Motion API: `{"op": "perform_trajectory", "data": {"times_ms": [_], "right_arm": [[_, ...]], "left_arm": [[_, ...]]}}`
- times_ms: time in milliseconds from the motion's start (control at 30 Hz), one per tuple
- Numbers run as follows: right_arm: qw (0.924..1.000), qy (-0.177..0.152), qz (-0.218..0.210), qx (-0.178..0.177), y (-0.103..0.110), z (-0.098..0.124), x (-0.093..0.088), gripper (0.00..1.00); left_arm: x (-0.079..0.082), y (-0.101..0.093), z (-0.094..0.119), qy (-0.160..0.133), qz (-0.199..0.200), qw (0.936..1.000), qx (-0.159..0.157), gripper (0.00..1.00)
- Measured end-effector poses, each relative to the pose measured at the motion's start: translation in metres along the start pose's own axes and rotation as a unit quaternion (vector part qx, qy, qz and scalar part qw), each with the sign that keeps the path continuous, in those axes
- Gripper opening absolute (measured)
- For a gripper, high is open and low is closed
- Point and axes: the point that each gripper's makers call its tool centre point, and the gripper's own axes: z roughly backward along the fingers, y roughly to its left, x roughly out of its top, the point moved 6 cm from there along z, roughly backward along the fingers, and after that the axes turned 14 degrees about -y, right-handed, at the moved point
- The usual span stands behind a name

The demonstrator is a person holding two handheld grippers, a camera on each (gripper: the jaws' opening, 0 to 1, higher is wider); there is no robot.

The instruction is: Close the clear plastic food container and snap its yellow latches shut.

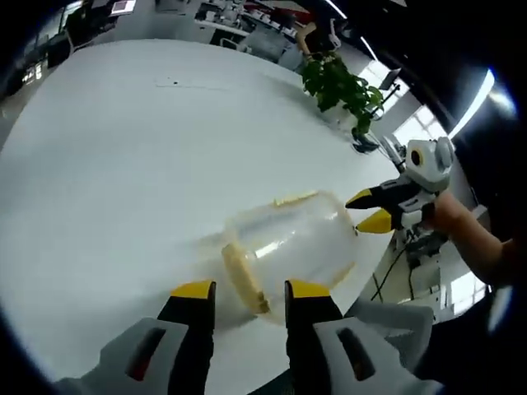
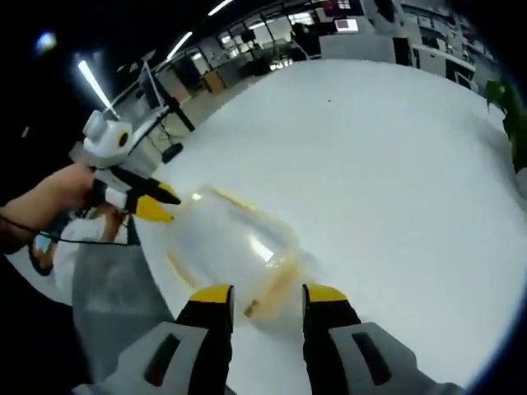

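The clear plastic container [image 1: 290,243] lies on the white table [image 1: 123,148] near its edge. One yellow latch [image 1: 244,280] is at the end facing my left gripper [image 1: 251,291], which is open with its jaws on either side of that latch. A second latch [image 1: 295,198] shows on the far side. My right gripper [image 1: 369,210], held by a hand, points at the container's opposite end. In the right gripper view the container [image 2: 226,243] sits just past my open right gripper [image 2: 270,296], a yellow latch [image 2: 268,290] lies between its tips, and the left gripper [image 2: 158,204] is at the far end.
A potted green plant [image 1: 342,86] stands on the table beyond the container. The table edge runs close beside the container, with a grey chair [image 2: 107,296] below it. Desks and monitors [image 2: 346,25] fill the room behind. Most of the white table [image 2: 387,164] is bare.
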Motion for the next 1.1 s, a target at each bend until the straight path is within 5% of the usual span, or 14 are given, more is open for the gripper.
{"op": "perform_trajectory", "data": {"times_ms": [67,233,533,800,900,1067,1100], "right_arm": [[0.9997,-0.004,-0.025,0.002,0.001,-0.002,-0.002,0.30],[0.9998,0.018,0.004,-0.006,-0.002,-0.006,-0.011,0.27],[0.9998,0.002,-0.021,-0.003,0.002,-0.008,-0.011,0.24],[0.9998,0.011,0.004,-0.013,0.010,-0.009,-0.010,0.21],[0.9994,0.034,-0.006,0.009,0.011,-0.008,-0.014,0.20],[0.9996,0.026,0.011,-0.001,0.009,-0.014,-0.012,0.19],[0.9995,0.029,0.003,-0.007,0.008,-0.014,-0.015,0.19]], "left_arm": [[-0.001,-0.001,-0.001,-0.002,0.004,1.0000,0.001,0.32],[-0.007,-0.008,-0.008,0.000,0.007,1.0000,0.001,0.33],[-0.006,-0.011,-0.011,-0.006,0.006,1.0000,-0.003,0.28],[-0.006,-0.011,-0.010,-0.004,-0.005,1.0000,-0.005,0.25],[-0.006,-0.010,-0.011,-0.007,0.013,0.9999,0.001,0.25],[-0.005,-0.011,-0.012,0.001,0.012,0.9999,0.007,0.22],[-0.006,-0.009,-0.022,-0.010,0.023,0.9992,0.030,0.21]]}}
